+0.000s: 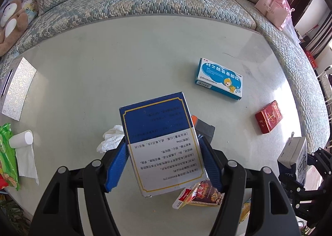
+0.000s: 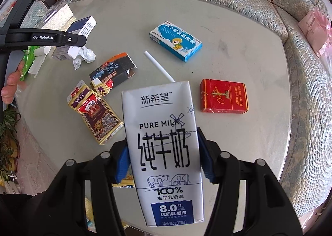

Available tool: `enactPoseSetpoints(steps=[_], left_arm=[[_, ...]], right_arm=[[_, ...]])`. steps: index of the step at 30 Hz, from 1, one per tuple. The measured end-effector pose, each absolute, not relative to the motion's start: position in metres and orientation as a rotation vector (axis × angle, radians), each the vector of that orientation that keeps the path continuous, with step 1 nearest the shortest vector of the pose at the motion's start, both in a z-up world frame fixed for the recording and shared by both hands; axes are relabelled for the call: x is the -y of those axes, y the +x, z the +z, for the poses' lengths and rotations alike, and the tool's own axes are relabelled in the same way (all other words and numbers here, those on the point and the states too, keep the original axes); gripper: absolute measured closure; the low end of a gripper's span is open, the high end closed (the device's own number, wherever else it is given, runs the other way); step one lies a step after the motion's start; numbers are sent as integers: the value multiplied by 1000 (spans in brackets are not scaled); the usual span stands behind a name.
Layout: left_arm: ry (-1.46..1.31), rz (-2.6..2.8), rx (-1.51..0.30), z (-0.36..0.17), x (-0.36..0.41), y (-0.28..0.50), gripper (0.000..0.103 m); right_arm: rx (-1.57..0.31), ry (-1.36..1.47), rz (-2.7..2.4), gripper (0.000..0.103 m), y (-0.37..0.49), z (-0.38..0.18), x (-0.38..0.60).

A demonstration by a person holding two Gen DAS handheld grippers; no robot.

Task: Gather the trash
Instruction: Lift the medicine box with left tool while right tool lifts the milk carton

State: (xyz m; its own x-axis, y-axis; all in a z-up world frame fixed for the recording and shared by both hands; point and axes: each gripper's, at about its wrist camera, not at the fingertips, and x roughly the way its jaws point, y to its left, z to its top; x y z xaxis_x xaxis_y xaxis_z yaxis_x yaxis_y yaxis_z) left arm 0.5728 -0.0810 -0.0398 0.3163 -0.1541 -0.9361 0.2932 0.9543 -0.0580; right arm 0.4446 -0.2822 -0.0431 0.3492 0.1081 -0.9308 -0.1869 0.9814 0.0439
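A sofa curves round the pale desk. The right gripper has its fingers clamped on a milk carton, held above the desk. The left gripper has its fingers clamped on a blue box, also held clear of the desk. A red pack, a bear box and a tissue lie on the desk.

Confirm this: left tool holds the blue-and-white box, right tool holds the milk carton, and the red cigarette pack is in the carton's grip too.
Not quite. The red pack lies free on the table, clear of the right tool, as the right wrist view shows. The rest stands: the left tool holds the blue-and-white box, and the right holds the milk carton.
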Motion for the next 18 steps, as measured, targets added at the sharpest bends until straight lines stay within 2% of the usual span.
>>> enactPoseSetpoints(steps=[18], left_arm=[[206,-310,-1012,-41,94,521,37]], right_arm=[[-1000,-106,229,47,420,-44,279]])
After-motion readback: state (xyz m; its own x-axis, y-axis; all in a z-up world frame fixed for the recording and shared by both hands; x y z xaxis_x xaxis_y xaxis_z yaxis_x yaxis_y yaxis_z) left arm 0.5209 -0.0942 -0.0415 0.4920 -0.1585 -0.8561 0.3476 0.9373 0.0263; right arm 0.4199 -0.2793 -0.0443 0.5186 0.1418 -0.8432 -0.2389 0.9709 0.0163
